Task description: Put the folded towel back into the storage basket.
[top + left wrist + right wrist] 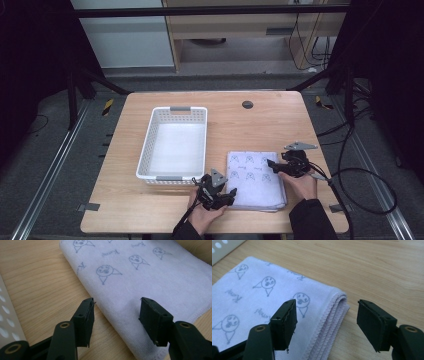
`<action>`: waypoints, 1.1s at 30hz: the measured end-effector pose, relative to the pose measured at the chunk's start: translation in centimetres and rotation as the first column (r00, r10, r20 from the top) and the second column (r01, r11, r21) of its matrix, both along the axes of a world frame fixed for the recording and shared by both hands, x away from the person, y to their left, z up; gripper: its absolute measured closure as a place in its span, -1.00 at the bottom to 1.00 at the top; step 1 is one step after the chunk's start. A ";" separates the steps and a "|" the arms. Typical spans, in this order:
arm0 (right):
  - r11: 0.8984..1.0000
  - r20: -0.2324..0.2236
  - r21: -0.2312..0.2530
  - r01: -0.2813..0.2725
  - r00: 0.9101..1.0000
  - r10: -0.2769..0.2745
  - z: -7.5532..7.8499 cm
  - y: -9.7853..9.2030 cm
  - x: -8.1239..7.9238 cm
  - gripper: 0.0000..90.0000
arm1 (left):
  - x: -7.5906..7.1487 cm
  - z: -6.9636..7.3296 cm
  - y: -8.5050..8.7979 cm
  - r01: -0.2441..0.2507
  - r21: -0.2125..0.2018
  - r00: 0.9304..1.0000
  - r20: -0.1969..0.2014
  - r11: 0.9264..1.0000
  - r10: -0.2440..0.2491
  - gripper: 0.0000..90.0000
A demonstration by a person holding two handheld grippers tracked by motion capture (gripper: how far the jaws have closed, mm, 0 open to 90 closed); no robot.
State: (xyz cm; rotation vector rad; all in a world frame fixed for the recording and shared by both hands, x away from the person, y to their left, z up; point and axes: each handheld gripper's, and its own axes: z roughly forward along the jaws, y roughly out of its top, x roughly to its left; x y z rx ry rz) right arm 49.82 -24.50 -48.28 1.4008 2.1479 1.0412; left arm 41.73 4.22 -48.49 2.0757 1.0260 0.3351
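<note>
A folded pale lilac towel printed with small cartoon faces lies on the wooden table near its front edge, to the right of a white perforated basket. My left gripper is at the towel's near left corner. In the left gripper view it stands open, with the towel's folded edge between the jaws. My right gripper is over the towel's right side. In the right gripper view it is open around the towel's layered corner. Neither gripper holds anything.
The basket is empty, and its wall shows at the left of the left gripper view and at the top left of the right gripper view. A dark round grommet sits near the table's far edge. Cables trail off the right side.
</note>
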 end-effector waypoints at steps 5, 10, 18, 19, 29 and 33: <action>1.000 -0.029 0.001 -0.006 1.000 0.006 -0.7 0.4 0.1 -0.27 | 0.1 -0.5 -0.1 -0.001 0.005 1.000 -0.012 1.000 0.001 -0.03; 1.000 -0.039 0.006 -0.004 0.999 0.004 -1.0 0.5 0.2 -0.26 | 0.1 -0.7 -0.4 -0.003 0.020 1.000 -0.020 1.000 0.003 -0.03; 0.999 -0.083 0.047 0.005 0.997 -0.001 -1.6 0.3 0.5 -0.23 | 0.2 -0.8 -0.9 -0.008 0.033 0.999 -0.039 0.999 0.009 -0.05; 0.999 -0.088 0.052 0.008 0.996 -0.003 -1.6 0.3 0.5 -0.22 | 0.2 -0.9 -0.9 -0.008 0.031 0.999 -0.042 0.999 0.009 -0.05; 0.994 -0.122 0.108 -0.011 0.992 0.024 -1.5 0.4 0.4 0.25 | 0.4 -1.0 -0.9 -0.003 -0.019 0.995 -0.095 1.000 0.001 0.24; 0.992 -0.126 0.123 -0.023 0.991 0.039 -1.5 0.4 0.3 0.45 | 0.2 -1.0 -1.1 -0.004 -0.028 0.996 -0.088 1.000 0.001 0.40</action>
